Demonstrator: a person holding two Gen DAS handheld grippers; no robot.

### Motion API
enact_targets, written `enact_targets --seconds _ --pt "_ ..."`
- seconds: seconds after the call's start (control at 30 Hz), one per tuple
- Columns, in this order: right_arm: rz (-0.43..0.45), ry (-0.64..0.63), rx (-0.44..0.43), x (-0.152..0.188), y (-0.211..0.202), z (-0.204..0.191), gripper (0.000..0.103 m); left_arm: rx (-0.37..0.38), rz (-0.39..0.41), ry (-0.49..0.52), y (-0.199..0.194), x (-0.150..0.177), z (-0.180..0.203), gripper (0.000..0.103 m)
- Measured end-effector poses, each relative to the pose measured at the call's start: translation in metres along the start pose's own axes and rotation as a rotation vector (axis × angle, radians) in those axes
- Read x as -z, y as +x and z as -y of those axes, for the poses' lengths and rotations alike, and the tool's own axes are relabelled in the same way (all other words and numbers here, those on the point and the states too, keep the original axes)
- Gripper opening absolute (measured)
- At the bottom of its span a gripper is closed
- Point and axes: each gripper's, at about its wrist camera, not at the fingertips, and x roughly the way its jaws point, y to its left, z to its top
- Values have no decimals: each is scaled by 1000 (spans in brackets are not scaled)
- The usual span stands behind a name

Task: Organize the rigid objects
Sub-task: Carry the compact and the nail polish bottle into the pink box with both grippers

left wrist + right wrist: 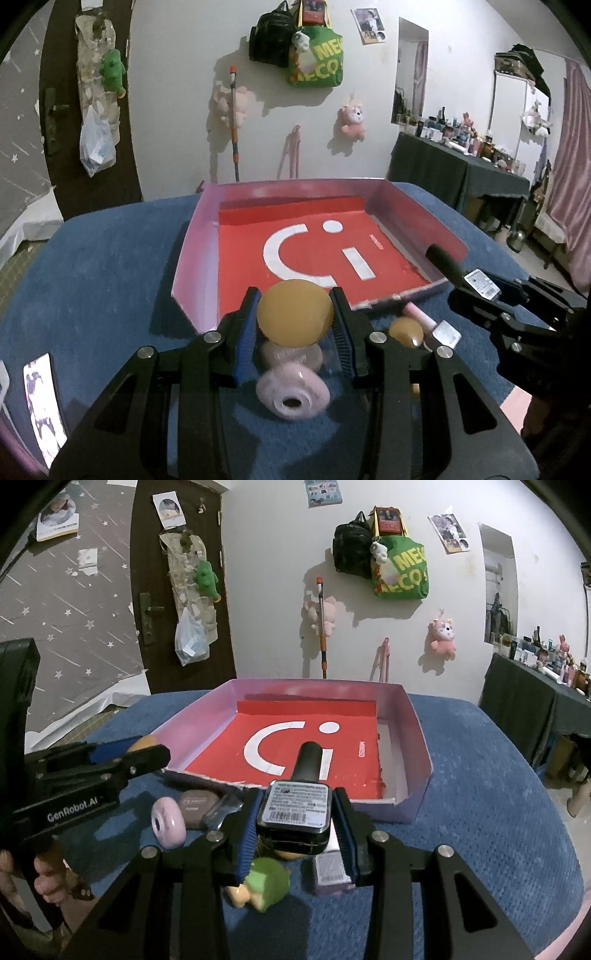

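While left view hides it, green toy (pixel 267 882) under right tongs (pixel 295 812).

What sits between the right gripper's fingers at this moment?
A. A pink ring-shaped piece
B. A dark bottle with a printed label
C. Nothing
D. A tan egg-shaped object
B: in the right wrist view the right gripper is shut on the dark bottle, label up, cap toward the red tray.

door (pixel 177 590) | green tote (pixel 402 572) (hung on wall) | pink plush (pixel 441 637) | cluttered side table (pixel 461 166)
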Motion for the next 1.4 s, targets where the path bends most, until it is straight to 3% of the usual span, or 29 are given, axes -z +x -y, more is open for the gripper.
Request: enact_targets --seconds 0.43,0.9,1.4 --pt "-15 -17 -17 -37 29 12 41 12 -25 -1 45 -35 -10 36" --pt "-124 -1 -1 -55 86 27 41 -10 -73 -14 92 -51 -19 36" --pt "-248 17 51 -64 142 37 41 7 -230 -37 144 -48 -29 35"
